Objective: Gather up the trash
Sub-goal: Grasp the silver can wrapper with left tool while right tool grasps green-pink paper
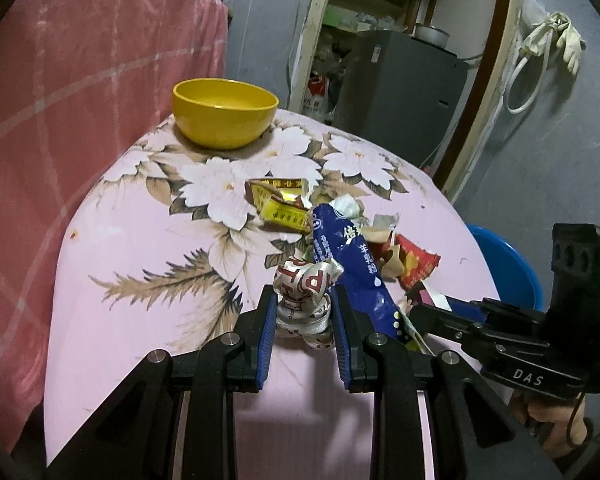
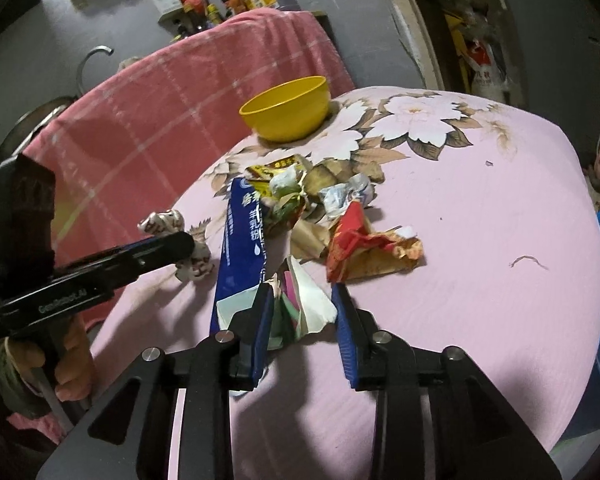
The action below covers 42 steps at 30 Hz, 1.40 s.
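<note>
— Pink flowered cloth (image 1: 140,248) over a table, yellow bowl (image 1: 225,118) at the far end, blue tub (image 1: 512,268) off the right edge. Step in hand?

— Picking from the wrapper pile (image 2: 332,216). Left gripper (image 1: 305,308) clamped on a crumpled red-and-white wrapper (image 1: 306,288), pads pressing both sides.

— And the right gripper (image 2: 302,308)?

— Jaws parted around a white-and-green paper scrap (image 2: 304,304). Left pad against it, right pad seemingly just clear; not gripping.

— Next move?

— Probably closing on that scrap, then carrying both pieces to a bin, likely the tub. Blue milk-powder sachet (image 2: 242,248) lying just beside the left pad, easily snagged.
</note>
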Each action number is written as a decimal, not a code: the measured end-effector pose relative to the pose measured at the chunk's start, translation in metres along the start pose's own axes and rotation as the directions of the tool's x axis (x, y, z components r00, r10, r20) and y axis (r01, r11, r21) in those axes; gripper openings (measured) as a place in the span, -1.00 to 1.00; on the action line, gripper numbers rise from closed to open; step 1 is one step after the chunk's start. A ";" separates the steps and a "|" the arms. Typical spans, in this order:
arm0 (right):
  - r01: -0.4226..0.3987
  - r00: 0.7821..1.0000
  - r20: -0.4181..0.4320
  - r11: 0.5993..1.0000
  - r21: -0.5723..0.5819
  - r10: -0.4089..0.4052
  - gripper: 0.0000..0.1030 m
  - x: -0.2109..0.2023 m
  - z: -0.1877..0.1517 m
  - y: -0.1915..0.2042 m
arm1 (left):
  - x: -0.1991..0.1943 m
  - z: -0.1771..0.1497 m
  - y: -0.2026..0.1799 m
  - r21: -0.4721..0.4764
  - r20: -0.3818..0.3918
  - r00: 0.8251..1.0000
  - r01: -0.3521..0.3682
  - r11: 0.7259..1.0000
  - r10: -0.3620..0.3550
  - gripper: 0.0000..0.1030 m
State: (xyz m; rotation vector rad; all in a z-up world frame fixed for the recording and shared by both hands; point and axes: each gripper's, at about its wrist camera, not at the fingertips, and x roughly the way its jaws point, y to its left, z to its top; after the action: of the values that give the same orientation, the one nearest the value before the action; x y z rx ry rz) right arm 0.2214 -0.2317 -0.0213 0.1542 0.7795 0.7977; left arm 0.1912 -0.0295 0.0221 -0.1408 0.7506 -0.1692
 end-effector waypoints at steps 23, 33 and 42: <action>0.066 0.958 0.281 0.997 -0.050 -0.050 -0.91 -0.058 0.015 0.001 | -0.010 0.035 -0.044 0.038 0.114 0.991 0.068 0.997 -0.072 -0.56; 0.109 0.980 0.168 0.994 0.017 -0.110 0.11 -0.042 0.000 -0.020 | -0.005 0.003 -0.007 -0.022 0.014 1.000 -0.003 1.000 0.003 -0.56; 0.163 0.986 0.043 0.985 -0.061 -0.160 0.36 -0.011 -0.008 -0.011 | -0.005 -0.006 0.001 -0.038 -0.017 1.000 -0.004 0.999 0.003 -0.56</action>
State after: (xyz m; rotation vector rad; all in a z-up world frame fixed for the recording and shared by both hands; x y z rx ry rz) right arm 0.2172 -0.2488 -0.0252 0.0474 0.7200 0.6632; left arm 0.1839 -0.0278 0.0210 -0.1746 0.7714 -0.1529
